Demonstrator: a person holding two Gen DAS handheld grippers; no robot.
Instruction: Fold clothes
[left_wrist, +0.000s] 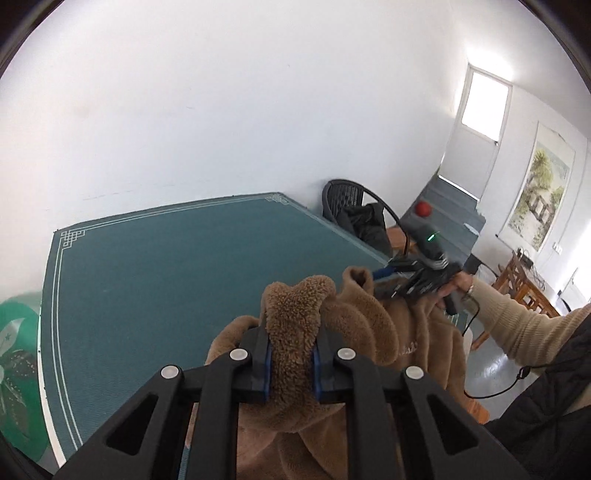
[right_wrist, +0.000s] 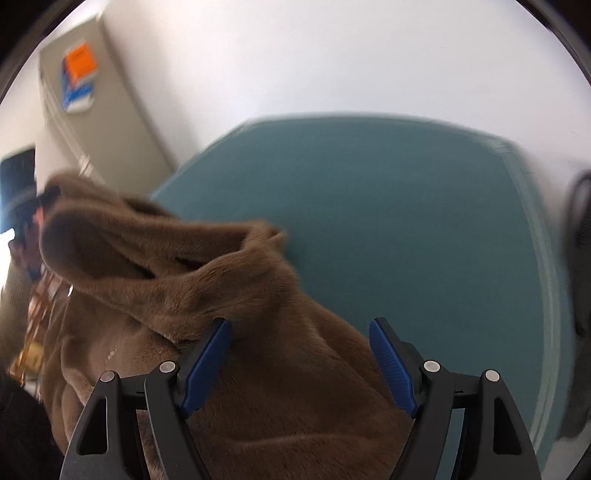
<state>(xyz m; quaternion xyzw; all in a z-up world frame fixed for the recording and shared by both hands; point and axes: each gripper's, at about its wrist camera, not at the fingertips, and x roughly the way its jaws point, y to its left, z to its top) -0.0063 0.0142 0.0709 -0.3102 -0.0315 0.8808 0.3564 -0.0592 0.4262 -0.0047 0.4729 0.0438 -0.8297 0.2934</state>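
Note:
A brown fleece garment hangs bunched above a teal mat-covered table. My left gripper is shut on a thick fold of the garment and holds it up. In the left wrist view my right gripper sits at the garment's far upper edge, held by a hand in a beige sleeve. In the right wrist view the right gripper is open, its blue pads wide apart, with the garment lying between and beneath them. The table lies beyond. This view is blurred.
A dark chair with black clothing stands past the table's far right corner. A grey box with a red knob and wooden furniture stand to the right. A beige cabinet stands left in the right wrist view.

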